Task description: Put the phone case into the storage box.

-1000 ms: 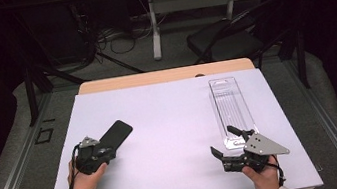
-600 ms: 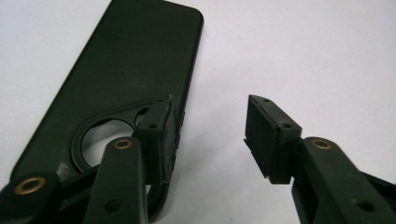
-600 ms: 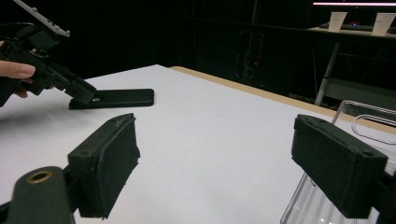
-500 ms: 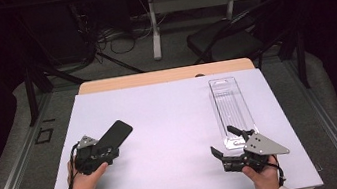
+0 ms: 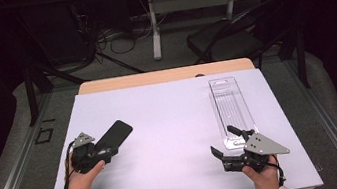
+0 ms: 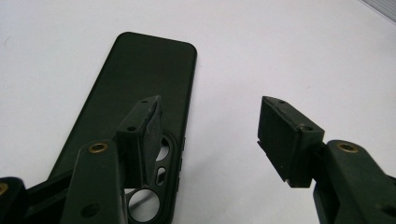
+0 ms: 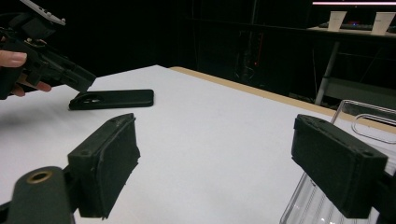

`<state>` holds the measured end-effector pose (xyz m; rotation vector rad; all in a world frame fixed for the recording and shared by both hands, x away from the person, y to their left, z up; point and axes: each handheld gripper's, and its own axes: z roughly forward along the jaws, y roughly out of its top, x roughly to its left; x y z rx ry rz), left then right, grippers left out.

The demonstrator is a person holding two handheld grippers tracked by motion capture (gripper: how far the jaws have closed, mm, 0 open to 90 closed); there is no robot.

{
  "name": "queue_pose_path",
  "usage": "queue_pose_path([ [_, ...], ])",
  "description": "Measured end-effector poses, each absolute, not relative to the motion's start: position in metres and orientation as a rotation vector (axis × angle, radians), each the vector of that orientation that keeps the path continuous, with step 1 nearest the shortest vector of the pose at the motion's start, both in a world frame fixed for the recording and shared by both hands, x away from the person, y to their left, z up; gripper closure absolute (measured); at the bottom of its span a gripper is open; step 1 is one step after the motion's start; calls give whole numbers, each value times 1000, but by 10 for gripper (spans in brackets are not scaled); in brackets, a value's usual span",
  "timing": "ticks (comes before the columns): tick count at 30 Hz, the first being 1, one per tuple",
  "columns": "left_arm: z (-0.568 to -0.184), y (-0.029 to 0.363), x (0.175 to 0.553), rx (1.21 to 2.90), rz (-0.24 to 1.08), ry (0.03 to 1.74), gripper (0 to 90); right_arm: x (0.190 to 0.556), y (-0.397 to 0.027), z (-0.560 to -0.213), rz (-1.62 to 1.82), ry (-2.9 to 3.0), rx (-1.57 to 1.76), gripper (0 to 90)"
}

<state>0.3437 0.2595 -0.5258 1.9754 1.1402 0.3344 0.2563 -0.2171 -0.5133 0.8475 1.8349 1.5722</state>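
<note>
Two grippers, one black phone case on the table.
Left gripper (image 6: 208, 126) jaws, just opened, clear of the phone case (image 6: 135, 102); right gripper (image 7: 215, 163) wide, empty, beside clear plastic tray (image 5: 232, 110).

No wording can be read anywhere; the clear plastic tray (image 5: 232, 110) carries a small dark mark at its 6 o'clock end, perhaps a label, too blurred to read.
</note>
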Motion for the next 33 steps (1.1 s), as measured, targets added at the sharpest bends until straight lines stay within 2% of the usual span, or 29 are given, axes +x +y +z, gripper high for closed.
queue_pose_path([
  [6, -519, 261, 348, 1970, 321, 1153, 273, 257, -217, -514, 1568, 1836, 852, 137],
  [14, -511, 261, 356, 1993, 339, 1137, 163, 257, -217, -514, 1565, 1838, 852, 138],
  [20, -508, 263, 363, 1992, 330, 1150, 149, 257, -217, -514, 1565, 1838, 854, 138],
  [29, -506, 265, 373, 1992, 326, 1182, 7, 257, -217, -514, 1563, 1839, 854, 138],
  [33, -505, 268, 377, 1995, 312, 1198, 6, 257, -217, -514, 1566, 1838, 852, 137],
])
